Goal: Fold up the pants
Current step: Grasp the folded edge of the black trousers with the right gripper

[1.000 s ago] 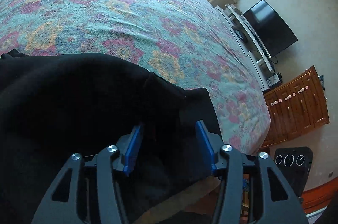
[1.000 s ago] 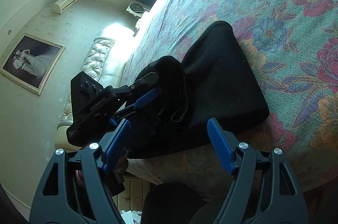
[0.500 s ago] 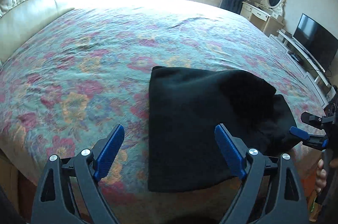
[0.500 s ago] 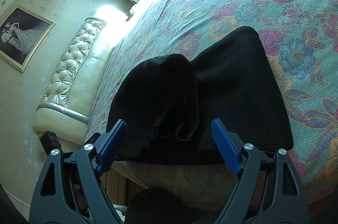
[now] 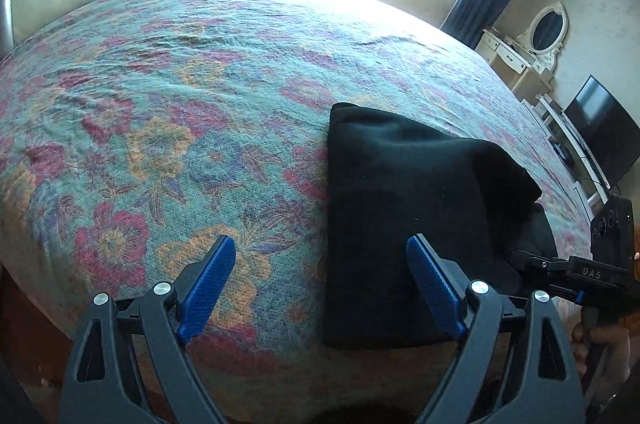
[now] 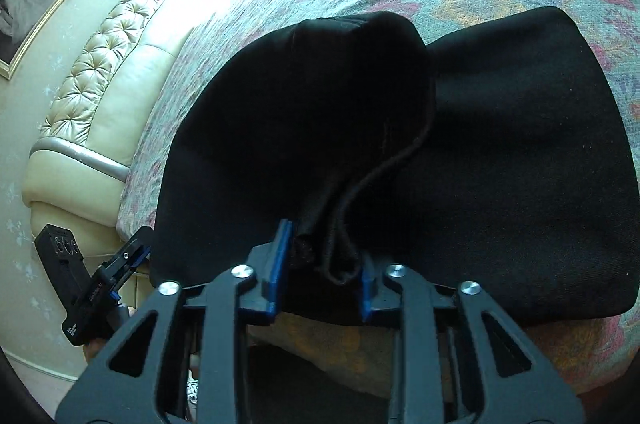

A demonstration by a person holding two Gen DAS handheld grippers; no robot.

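Left wrist view: left tongs (image 5: 320, 288) released, now clear of the folded black pants (image 5: 404, 224) at 3 o'clock on the bed (image 5: 180, 84). Right wrist view: right tongs (image 6: 322, 260), gaping a second ago, have just closed, clenched on a bunched fold of the pants (image 6: 500, 160).

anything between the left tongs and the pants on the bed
Nothing visible. The left tongs hang open over the bedspread beside the pants, with only bare cover between. The right tongs have just closed on a pants fold.
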